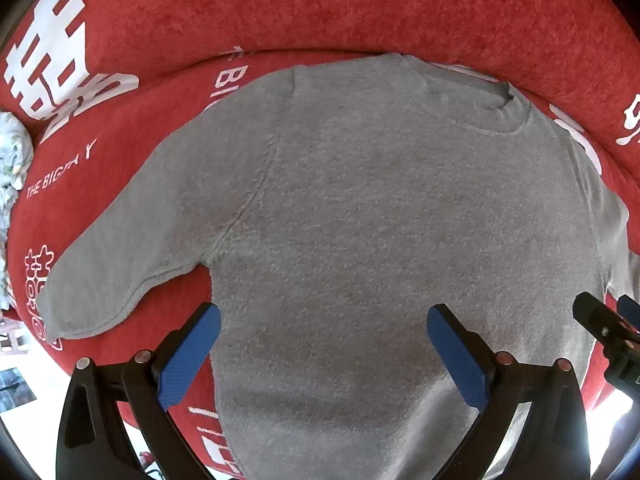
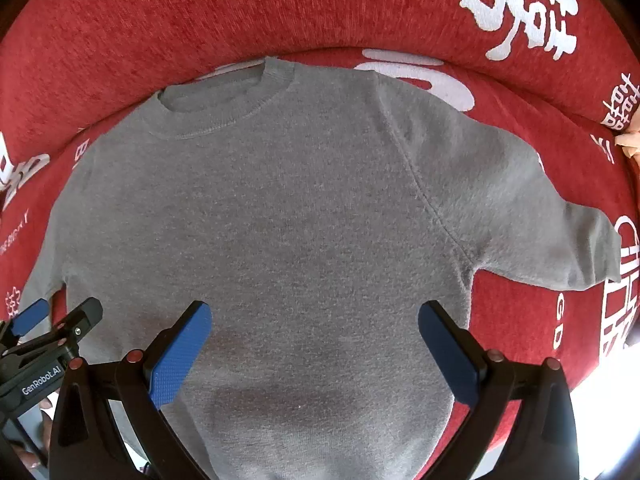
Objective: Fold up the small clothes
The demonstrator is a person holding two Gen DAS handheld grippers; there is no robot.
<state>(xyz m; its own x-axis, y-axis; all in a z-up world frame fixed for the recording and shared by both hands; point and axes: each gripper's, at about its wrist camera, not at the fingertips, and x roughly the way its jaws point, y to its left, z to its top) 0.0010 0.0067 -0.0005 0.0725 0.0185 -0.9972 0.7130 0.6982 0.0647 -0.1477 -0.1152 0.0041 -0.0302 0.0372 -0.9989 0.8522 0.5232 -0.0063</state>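
A small grey short-sleeved sweater (image 1: 360,216) lies flat on a red cloth with white lettering (image 1: 280,8), its collar (image 1: 500,120) at the far side and both sleeves spread out. My left gripper (image 1: 324,320) hovers open above the lower body of the sweater, blue pads wide apart, nothing between them. In the right wrist view the same sweater (image 2: 280,220) fills the middle, and my right gripper (image 2: 314,318) hangs open over its lower body. Each gripper shows at the edge of the other's view: the right gripper (image 1: 608,320), the left gripper (image 2: 56,320).
The red cloth (image 2: 160,20) rises in a raised fold behind the collar. A pale crumpled item (image 1: 12,152) lies at the far left edge. Bright floor shows past the cloth's near edge at the bottom corners.
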